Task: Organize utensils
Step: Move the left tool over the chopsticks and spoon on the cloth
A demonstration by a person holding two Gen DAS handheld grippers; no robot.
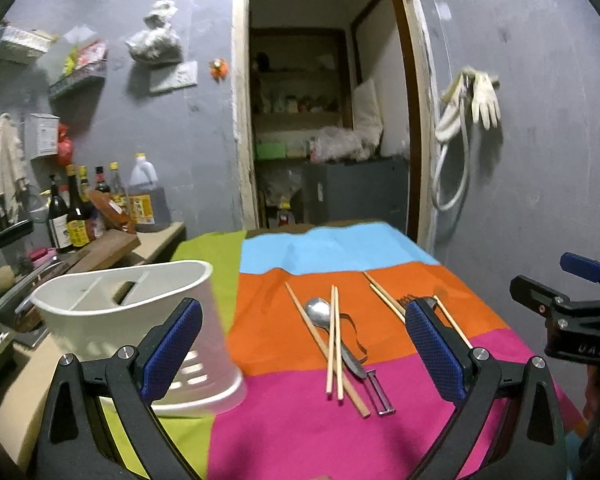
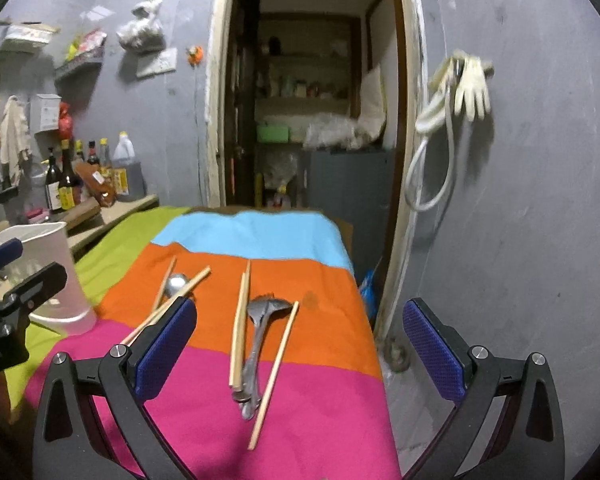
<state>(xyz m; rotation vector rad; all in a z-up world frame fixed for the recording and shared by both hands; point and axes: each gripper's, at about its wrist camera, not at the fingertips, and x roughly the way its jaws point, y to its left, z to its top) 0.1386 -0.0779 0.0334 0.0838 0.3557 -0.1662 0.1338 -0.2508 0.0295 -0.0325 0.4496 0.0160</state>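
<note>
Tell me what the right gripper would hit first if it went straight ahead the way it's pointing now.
Most likely the fork lying between loose chopsticks on the cloth. The right gripper is open and empty, aimed forward and slightly down over them. Depth is unclear, so it might touch a chopstick first.

Little lettering can be read in this kitchen scene. The clearest marking appears in the left wrist view: pale embossed characters on the black body of the right gripper, seemingly mirrored and not legible as a word. A faint white imprint also shows on the left gripper in the right wrist view, too blurred to read. Yellow labels on the sauce bottles and on the large oil jug carry print too small to make out.
</note>
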